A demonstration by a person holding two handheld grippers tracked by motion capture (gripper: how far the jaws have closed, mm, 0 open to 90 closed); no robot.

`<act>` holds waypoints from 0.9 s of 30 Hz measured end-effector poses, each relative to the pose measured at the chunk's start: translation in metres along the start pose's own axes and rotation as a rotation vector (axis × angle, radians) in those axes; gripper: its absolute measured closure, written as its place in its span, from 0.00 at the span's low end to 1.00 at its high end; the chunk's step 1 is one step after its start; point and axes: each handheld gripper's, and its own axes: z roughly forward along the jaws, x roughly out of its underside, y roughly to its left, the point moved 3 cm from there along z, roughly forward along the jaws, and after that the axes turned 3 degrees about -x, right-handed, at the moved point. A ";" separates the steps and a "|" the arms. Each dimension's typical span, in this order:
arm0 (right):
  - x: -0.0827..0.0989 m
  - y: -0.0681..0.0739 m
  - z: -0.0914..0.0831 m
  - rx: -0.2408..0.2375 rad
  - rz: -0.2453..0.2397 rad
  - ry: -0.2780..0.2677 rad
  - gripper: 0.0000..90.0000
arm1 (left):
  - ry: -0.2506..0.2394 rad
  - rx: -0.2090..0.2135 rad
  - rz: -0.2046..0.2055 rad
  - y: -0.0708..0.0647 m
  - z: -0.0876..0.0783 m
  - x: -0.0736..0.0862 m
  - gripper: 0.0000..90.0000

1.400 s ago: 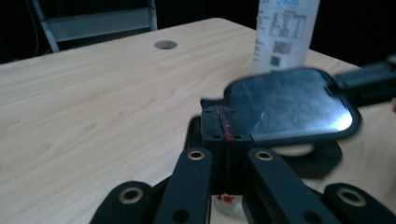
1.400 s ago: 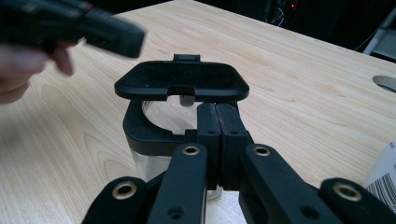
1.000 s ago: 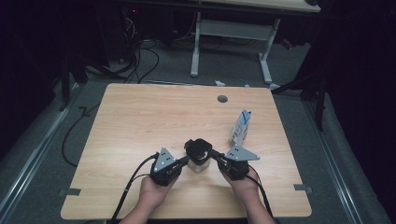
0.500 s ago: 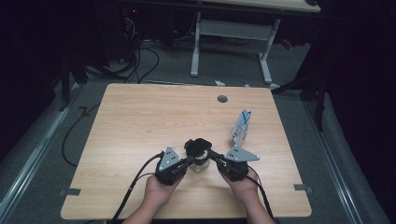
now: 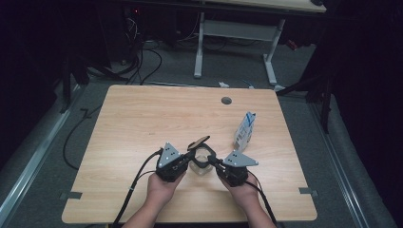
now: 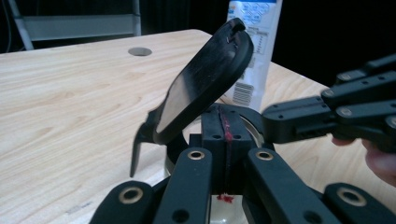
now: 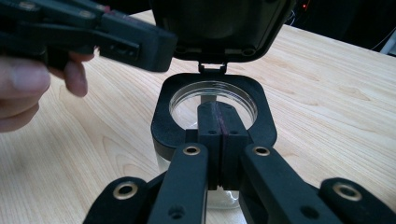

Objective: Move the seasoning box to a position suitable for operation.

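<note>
A: From the high view, where is the jar?

B: The clear jar (image 5: 201,166) with its black collar stands on the wooden surface (image 5: 142,118) between the left gripper (image 5: 188,159) and the right gripper (image 5: 215,164), both sets of jaws meeting at its rim. Its hinged lid (image 5: 198,141) tilts up just beyond them. A milk carton (image 5: 245,130) stands upright past the right gripper, apart from it.

A: And the left gripper view?

B: The jaws are pressed together, tips at the collar (image 6: 252,119); I cannot tell whether they nip its edge. The lid (image 6: 205,79) rises just ahead, slanted; the right gripper (image 6: 280,123) comes in from the side.

A: The right gripper view?

B: Its jaws are likewise pressed together, tips over the collar's near edge (image 7: 163,126), the jar's round mouth (image 7: 187,100) right ahead. The left gripper (image 7: 161,44) sits above, beside the raised lid (image 7: 219,23).
</note>
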 end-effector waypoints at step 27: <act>0.002 -0.002 0.000 -0.015 0.004 -0.013 1.00 | -0.008 -0.089 -0.046 0.024 0.002 -0.005 1.00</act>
